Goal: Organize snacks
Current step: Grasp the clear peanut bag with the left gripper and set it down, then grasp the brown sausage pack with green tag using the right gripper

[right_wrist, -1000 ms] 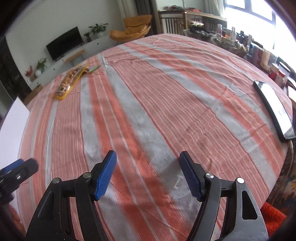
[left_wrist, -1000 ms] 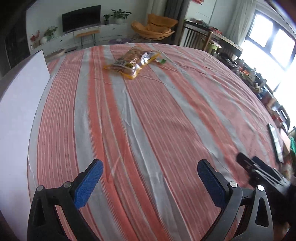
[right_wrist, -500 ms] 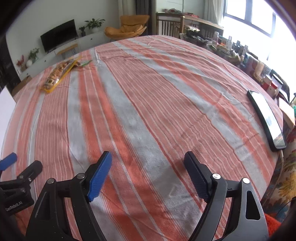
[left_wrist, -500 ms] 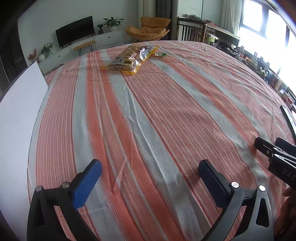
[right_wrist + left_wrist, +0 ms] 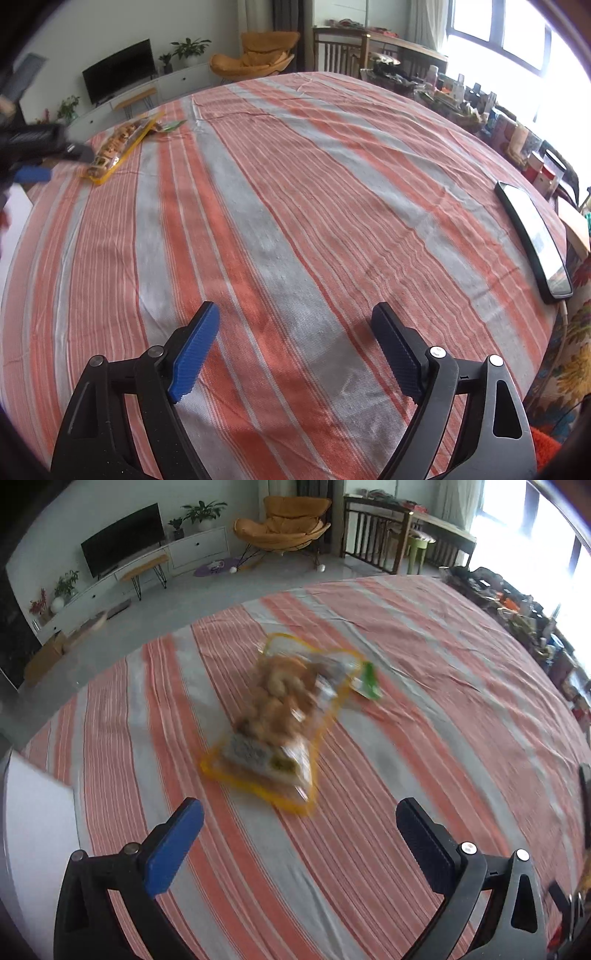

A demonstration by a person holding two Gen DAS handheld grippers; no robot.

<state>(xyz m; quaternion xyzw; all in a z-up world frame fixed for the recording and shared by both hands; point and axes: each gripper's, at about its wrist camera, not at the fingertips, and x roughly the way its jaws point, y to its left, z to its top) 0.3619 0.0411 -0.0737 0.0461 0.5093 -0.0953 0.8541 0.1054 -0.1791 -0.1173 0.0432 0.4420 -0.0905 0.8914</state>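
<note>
So the left tongs point(image 5: 299, 827) have slid way up the counter point(image 5: 424, 686) since a second ago, and the snack bag point(image 5: 284, 716) now sits mid-frame just past their tips, long axis running lower left to upper right. They're wide open and empty. Right tongs point(image 5: 295, 332) just opened wider, nothing between them, and the bag's far off at their upper left, so left is nearer.

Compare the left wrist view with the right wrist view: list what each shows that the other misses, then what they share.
Only the left wrist view: the white board at the table's left edge, filling that side.
Only the right wrist view: the whole dark phone-like slab near the right edge, and the open right gripper.
Both: the snack bag lying on the striped tablecloth, and the open, empty left gripper.
</note>
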